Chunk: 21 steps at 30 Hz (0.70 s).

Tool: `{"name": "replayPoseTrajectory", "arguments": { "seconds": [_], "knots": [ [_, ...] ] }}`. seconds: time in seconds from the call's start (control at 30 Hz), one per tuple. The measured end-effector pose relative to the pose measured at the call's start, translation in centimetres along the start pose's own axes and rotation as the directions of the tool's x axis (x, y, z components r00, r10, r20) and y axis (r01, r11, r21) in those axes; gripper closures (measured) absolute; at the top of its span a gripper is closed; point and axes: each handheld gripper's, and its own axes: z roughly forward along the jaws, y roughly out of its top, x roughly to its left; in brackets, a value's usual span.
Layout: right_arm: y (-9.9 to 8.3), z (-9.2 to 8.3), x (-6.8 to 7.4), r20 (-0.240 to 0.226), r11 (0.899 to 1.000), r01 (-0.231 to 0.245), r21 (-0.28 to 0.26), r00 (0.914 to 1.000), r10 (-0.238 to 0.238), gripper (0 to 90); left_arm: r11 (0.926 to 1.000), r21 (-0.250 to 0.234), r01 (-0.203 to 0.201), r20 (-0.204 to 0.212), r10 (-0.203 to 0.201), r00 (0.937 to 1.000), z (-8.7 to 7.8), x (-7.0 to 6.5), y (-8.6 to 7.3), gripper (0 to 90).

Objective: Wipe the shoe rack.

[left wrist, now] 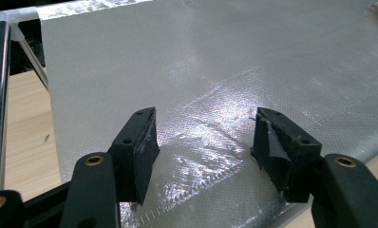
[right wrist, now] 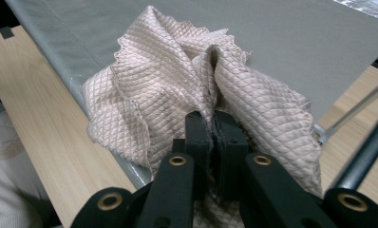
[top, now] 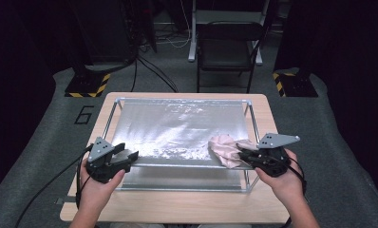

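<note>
Silver sheet (top: 177, 130) stretched on a frame covers the tabletop (top: 177, 206); at its 4 o'clock corner the right hand-held gripper (right wrist: 212, 124) pinches a bunched, soft, light quilted cloth (right wrist: 168, 85), best taken by a free edge; the left hand-held gripper (left wrist: 203, 135) hangs open, empty.

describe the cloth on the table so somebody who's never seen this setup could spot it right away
Start at the wooden table and the silvery sheet stretched over a metal frame on it. At that sheet's near right corner lies a crumpled pale pink cloth with a quilted diamond pattern, pinched in the right hand-held gripper. It is the only soft, bunched thing on the flat, shiny sheet.
</note>
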Motion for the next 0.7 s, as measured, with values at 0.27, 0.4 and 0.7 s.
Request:
{"name": "replayPoseTrajectory", "arguments": {
  "seconds": [0.27,0.4,0.7],
  "knots": [
    [1.2,1.4,1.0,-0.010,1.000,0.016,0.023,0.9998,-0.016,86.0,1.0000,-0.001,0.006,-0.001,-0.006,1.0000,-0.1,0.3,-0.1,40.4],
    [1.8,2.3,1.7,-0.012,0.999,0.028,0.020,0.9995,-0.028,85.9,0.9999,-0.005,0.012,-0.004,-0.012,0.9999,-0.2,0.3,-0.2,40.4],
    [2.2,2.7,2.4,-0.040,0.999,0.042,0.011,0.9983,-0.041,85.9,0.9999,-0.004,0.010,-0.005,-0.010,0.9999,-0.1,0.3,-0.2,40.4]
  ]
}}
